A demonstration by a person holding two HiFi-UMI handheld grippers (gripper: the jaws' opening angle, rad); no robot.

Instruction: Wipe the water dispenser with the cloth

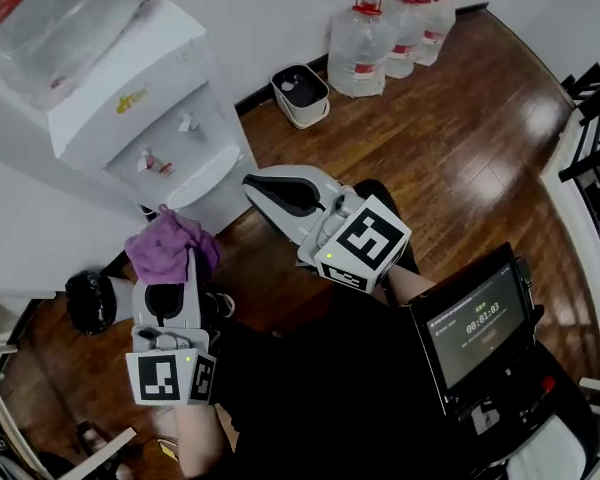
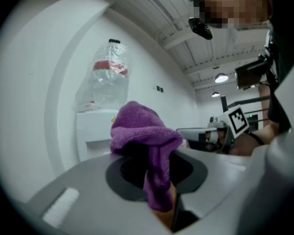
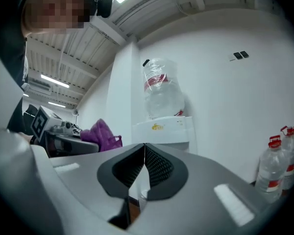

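Note:
A white water dispenser [image 1: 145,108] with a clear bottle on top stands at the upper left against the wall; it also shows ahead in the left gripper view as the dispenser [image 2: 95,131] and in the right gripper view as the dispenser [image 3: 161,129]. My left gripper [image 1: 170,258] is shut on a purple cloth [image 1: 168,245], bunched over the jaw tips [image 2: 147,131], just below the dispenser's front. My right gripper [image 1: 270,190] is shut with nothing in it, its tips close to the dispenser's lower right corner. The cloth [image 3: 100,133] shows at the left of the right gripper view.
A small white bin [image 1: 300,95] stands by the wall right of the dispenser. Three full water bottles [image 1: 390,33] stand farther right on the wooden floor. A tablet screen [image 1: 475,323] sits at my lower right. A black railing [image 1: 595,118] runs along the right edge.

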